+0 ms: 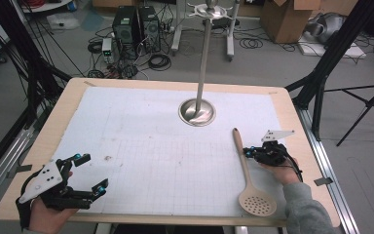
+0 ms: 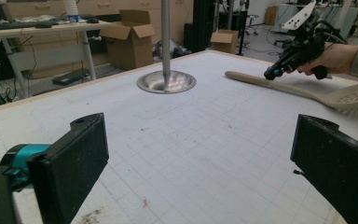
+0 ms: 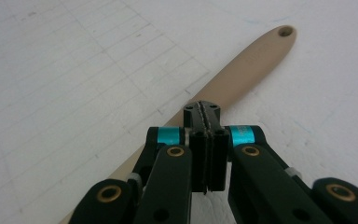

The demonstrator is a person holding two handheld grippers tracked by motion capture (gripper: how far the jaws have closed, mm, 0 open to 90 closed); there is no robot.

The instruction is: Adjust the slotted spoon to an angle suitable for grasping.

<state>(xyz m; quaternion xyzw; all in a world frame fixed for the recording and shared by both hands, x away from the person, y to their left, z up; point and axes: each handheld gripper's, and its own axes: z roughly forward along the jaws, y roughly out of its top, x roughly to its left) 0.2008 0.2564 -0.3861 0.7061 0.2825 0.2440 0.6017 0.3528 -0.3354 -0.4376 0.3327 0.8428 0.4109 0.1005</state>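
We find a table (image 1: 292, 122) covered by a gridded white mat (image 1: 141, 146), with a metal stand (image 1: 197, 111) rising from a round base at the far middle. A beige slotted spoon (image 1: 247, 175) lies flat on the mat at the right, handle pointing away, perforated bowl nearest the person. The left gripper (image 1: 88, 171) rests at the near left corner, jaws spread wide with nothing between them. The right gripper (image 1: 247, 152) hovers at the spoon's handle, jaws pressed together and empty. We judge the approach step is in hand: no grasp exists. The next move calls for parting those jaws, then straddling the handle squarely before closing.
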